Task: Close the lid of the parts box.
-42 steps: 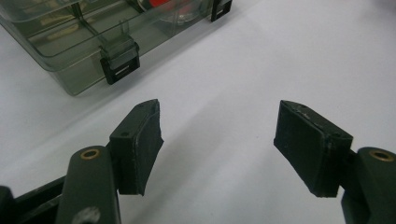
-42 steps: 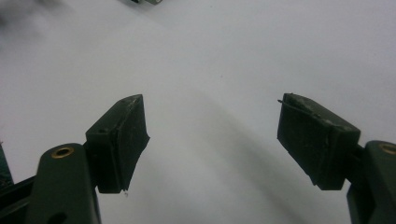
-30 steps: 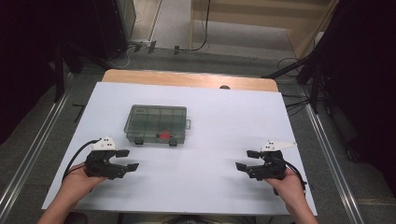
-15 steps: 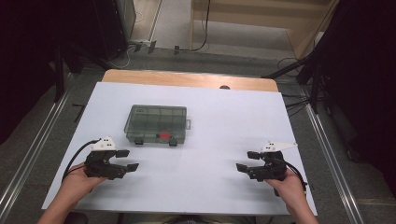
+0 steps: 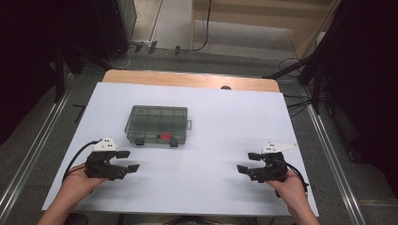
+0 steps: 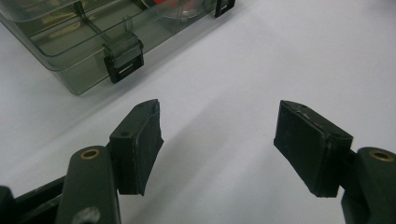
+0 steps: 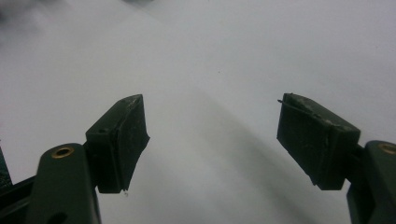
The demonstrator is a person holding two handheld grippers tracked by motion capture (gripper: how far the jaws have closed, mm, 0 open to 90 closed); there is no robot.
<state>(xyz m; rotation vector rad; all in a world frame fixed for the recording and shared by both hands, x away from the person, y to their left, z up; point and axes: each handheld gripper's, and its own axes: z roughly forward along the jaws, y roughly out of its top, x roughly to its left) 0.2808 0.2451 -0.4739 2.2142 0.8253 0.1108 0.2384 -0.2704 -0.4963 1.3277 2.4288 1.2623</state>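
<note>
- The left claw point(image 5: 128, 161) sits near the front left of the white tabletop point(image 5: 220, 122), jaws spread apart with nothing between them, held in the person's left hand point(image 5: 80, 178).
- The right claw point(image 5: 248, 162) rests at the front right, jaws likewise wide and empty, gripped by the right hand point(image 5: 287, 183).
- A smoky clear compartment box point(image 5: 156, 124) lies closed at mid-table, left of centre, just beyond the left claw; something red point(image 5: 164, 136) shows inside near its front edge, between two black latches point(image 6: 122, 59).

White-topped table point(image 5: 281, 122) with wooden far edge, grey floor point(image 5: 178, 23), dark stands point(image 5: 317, 75), trailing cables point(image 5: 202, 44).
</note>
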